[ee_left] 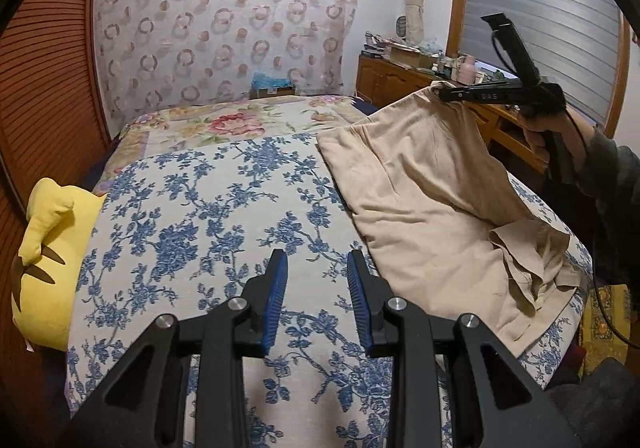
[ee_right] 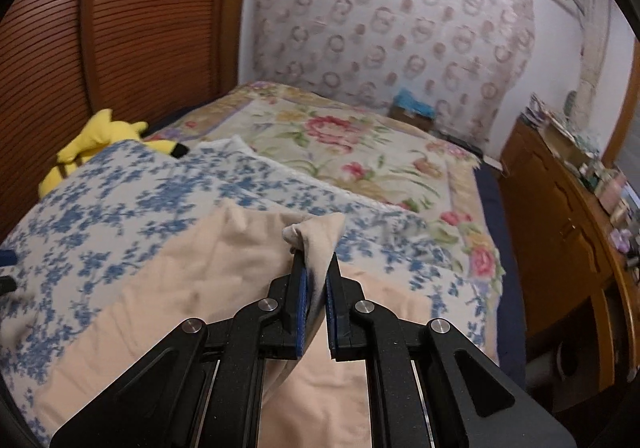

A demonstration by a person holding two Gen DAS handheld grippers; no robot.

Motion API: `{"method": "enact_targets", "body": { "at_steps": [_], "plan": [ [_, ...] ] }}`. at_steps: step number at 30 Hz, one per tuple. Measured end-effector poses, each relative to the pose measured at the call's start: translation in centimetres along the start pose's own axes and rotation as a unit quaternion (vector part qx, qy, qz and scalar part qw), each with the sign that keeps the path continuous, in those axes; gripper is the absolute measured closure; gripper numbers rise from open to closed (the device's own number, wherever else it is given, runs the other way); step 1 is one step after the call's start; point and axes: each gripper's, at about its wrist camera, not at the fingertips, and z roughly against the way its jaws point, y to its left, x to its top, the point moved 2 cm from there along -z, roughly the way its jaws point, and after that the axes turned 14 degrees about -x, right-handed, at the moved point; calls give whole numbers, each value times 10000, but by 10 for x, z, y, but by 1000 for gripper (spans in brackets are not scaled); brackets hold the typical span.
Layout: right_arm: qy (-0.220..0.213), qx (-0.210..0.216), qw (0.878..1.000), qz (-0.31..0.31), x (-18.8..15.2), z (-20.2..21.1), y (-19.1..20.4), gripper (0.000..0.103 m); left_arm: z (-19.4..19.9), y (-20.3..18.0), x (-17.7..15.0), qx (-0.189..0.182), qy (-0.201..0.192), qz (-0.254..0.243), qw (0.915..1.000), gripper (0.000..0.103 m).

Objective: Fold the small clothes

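A beige garment [ee_left: 432,203] lies on the right side of the blue-flowered bedspread [ee_left: 208,207], with one corner lifted. My right gripper [ee_left: 442,92] is shut on that raised corner, held up by a hand [ee_left: 548,135] at the right. In the right wrist view the right gripper [ee_right: 316,262] pinches a fold of the beige garment [ee_right: 320,236] between its blue pads, and the rest of the cloth hangs down to the bed. My left gripper [ee_left: 318,260] hovers over the bedspread left of the garment, its jaws apart with nothing between them.
A yellow plush toy [ee_left: 44,260] lies at the bed's left edge, by the wooden slatted wall [ee_left: 44,87]. A pink-flowered blanket [ee_left: 228,119] covers the far half of the bed. A cluttered wooden dresser [ee_left: 400,75] stands to the right.
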Motion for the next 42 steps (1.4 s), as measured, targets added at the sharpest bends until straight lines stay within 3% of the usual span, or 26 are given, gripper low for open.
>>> {"method": "enact_targets", "body": {
  "at_steps": [5, 13, 16, 18, 23, 31, 42],
  "plan": [
    [47, -276, 9995, -143, -6, -12, -21, 98, -4, -5, -2, -72, 53, -18, 10000, 73],
    [257, -1177, 9916, -467, -26, -52, -50, 97, -9, -14, -7, -191, 124, -38, 9997, 73],
    [597, -1340, 9870, -649, -34, -64, -60, 78, -11, -17, -9, -239, 150, -37, 9996, 73],
    [660, -1306, 9867, -714, -38, -61, -66, 67, -13, -20, -9, -273, 167, -52, 9995, 73],
    [588, -945, 9908, -772, -45, -23, -62, 67, -18, -28, -9, -348, 196, -86, 9992, 73],
    [415, -226, 9981, -407, -80, 40, -19, 66, -38, -30, -12, -376, 491, -96, 9980, 73],
    [547, 612, 9966, 82, -124, 71, 49, 62, -63, -25, -28, -122, 1103, -129, 9937, 71]
  ]
}}
